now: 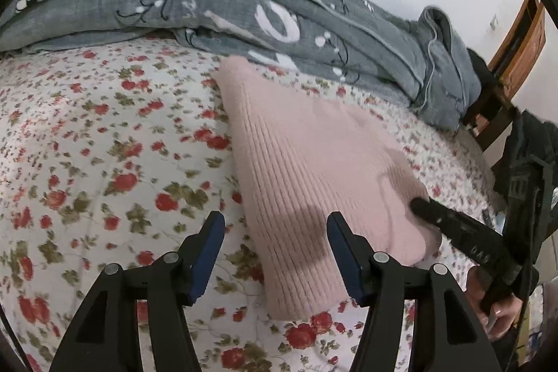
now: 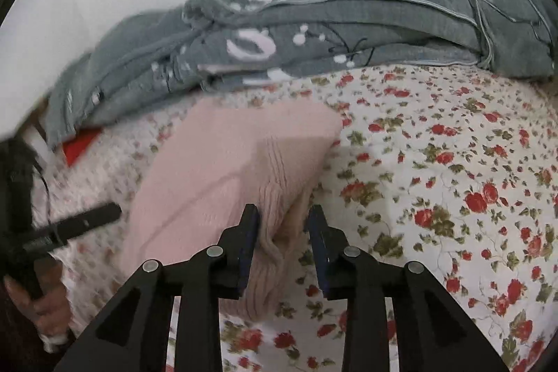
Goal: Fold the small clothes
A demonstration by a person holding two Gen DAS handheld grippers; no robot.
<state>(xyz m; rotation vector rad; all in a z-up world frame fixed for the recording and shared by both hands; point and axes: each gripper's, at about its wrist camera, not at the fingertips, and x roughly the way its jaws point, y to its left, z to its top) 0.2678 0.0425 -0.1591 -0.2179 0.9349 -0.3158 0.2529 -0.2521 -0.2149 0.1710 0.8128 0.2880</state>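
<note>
Left wrist view, cloth: pale pink ribbed knit garment (image 1: pixel 314 169) lies mid-frame on the white quilted bedspread with red flowers (image 1: pixel 104 145), its lower corner running down between the fingers.
Left wrist view, claw: left gripper (image 1: pixel 275 253) spread, blue pads clear of the knit, nothing pinched.
Left wrist view, other claw: right gripper (image 1: pixel 429 211) enters from lower right, its tip on the garment's right edge; its jaw gap is not readable here.
Left wrist view, background: crumpled grey printed blanket (image 1: pixel 244 6) across the top; brown wooden furniture (image 1: pixel 519 33) upper right.
Right wrist view, claw: right gripper (image 2: pixel 284 232) partly spread around a bunched fold of the garment (image 2: pixel 226 162); left pad touches the knit, right pad stands apart, so no pinch.
Right wrist view, other claw: left gripper (image 2: pixel 87 218) at left edge, off the cloth.
Risk, slip: closing on the thick bunch may catch only one layer; the fold then falls open.
Risk, drag: pulling with one claw free could skew the garment across the bedspread.
Only in the right wrist view: the bunched fold, and a red patch (image 2: pixel 78 145) under the blanket edge.
Only in the left wrist view: the garment's full ribbed face.
</note>
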